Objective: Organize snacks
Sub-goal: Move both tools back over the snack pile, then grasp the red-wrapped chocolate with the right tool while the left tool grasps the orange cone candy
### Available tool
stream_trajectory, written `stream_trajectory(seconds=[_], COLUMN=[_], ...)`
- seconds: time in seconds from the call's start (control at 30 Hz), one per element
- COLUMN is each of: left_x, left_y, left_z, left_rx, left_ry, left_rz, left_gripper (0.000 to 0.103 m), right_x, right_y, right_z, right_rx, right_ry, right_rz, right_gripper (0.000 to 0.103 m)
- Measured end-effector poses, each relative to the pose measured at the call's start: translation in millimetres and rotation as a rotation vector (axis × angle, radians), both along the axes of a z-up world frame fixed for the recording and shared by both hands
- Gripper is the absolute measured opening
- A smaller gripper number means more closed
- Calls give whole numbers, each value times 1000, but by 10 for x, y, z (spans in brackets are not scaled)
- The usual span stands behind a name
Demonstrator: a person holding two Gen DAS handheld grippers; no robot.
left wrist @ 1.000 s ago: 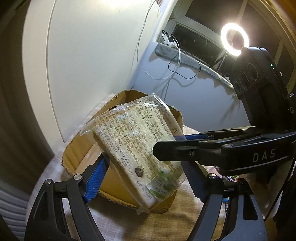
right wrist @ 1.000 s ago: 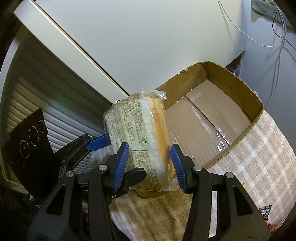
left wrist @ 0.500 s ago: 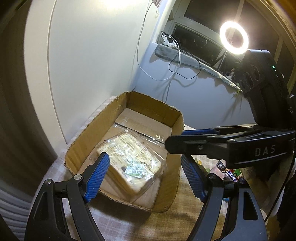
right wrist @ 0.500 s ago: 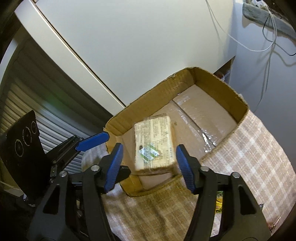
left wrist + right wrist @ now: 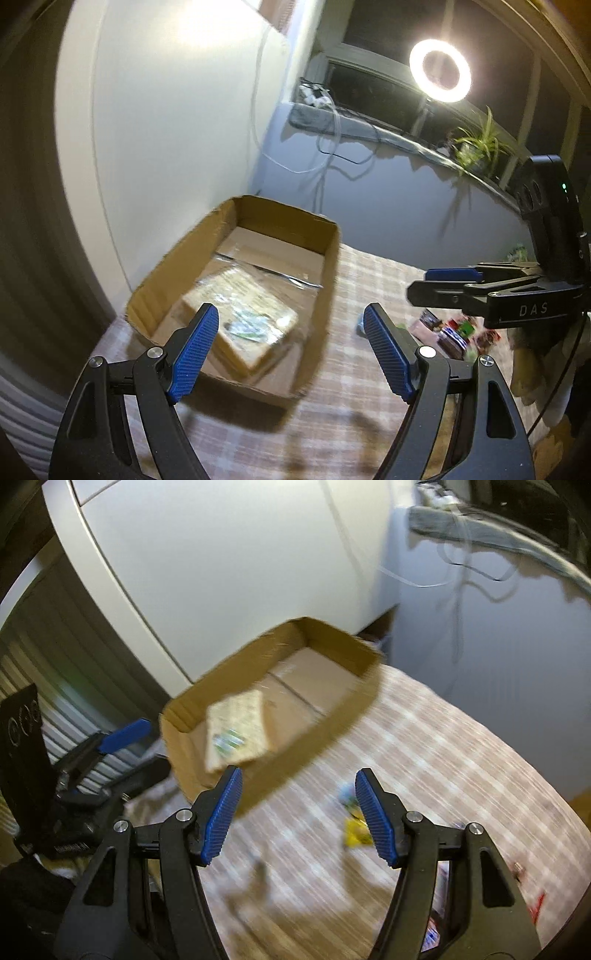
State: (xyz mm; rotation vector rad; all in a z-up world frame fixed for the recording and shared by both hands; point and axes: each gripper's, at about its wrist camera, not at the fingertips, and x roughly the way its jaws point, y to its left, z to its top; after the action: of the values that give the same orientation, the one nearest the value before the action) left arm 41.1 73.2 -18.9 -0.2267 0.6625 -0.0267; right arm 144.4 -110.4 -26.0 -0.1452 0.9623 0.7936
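Observation:
A bagged loaf of bread [image 5: 243, 317] lies flat in the near end of an open cardboard box [image 5: 332, 236] on a checked cloth. It also shows in the right wrist view [image 5: 236, 731], inside the box [image 5: 332, 723]. My left gripper [image 5: 291, 350] is open and empty, above the box's near right corner. My right gripper [image 5: 297, 812] is open and empty, over the cloth to the right of the box; it also shows in the left wrist view [image 5: 443, 284]. Small snack packets [image 5: 454, 328] lie on the cloth to the right; a yellow packet [image 5: 354, 830] lies between my right fingers.
A white cabinet wall [image 5: 166, 129] stands right behind the box. A ring light [image 5: 439, 70] and a potted plant [image 5: 476, 147] stand on a ledge at the back. Cables [image 5: 332, 147] hang down the grey wall. The right wrist view is motion-blurred.
Both grippers held the bread above the box a second ago. They let go and it dropped into the box. Both grippers have since swung right, toward the snack packets.

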Motion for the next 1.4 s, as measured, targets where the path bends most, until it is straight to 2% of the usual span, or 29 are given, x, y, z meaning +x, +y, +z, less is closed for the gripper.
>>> stream_trajectory(seconds=[0.27, 0.47, 0.6, 0.63, 0.67, 0.7, 0.77, 0.93, 1.1, 1.2, 1.4], left_x=[5, 33, 57, 59, 79, 94, 119, 197, 299, 372, 429], left_y=[-382, -697, -978, -1024, -1117, -1188, -1297, -1537, -1710, -1770, -1889], left_z=[-67, -169, -264, -278, -314, -340, -386, -497, -611, -668, -741], left_rx=[-3, -18, -18, -18, -16, -14, -12, -8, 12, 16, 41], left_ry=[18, 46, 74, 79, 93, 102, 117, 157, 192, 212, 233], left_rz=[-95, -172, -251, -267, -297, -318, -347, -410, -444, -455, -492], left_gripper=[81, 81, 78, 73, 68, 67, 66, 62, 59, 58, 58], right_x=[-191, -280, -292, -316, -332, -342, -368, -375, -299, -256, -115], right_y=[-883, -1474, -1823, -1874, -1918, -1955, -2000, -2165, -2351, -2373, -2400], right_z=[-28, -219, -422, -466, -513, -559, -631, -735, -828, -839, -915], right_rx=[-29, -84, -104, -111, -119, -126, -146, -174, -143, -158, -114], right_ry=[-52, -57, -20, -17, -14, -9, -5, -18, 29, 8, 66], right_rz=[-169, -283, -340, -347, -350, -349, -342, -379, -430, -453, -453], right_gripper=[66, 66, 66, 65, 59, 50, 46, 46, 46, 46, 50])
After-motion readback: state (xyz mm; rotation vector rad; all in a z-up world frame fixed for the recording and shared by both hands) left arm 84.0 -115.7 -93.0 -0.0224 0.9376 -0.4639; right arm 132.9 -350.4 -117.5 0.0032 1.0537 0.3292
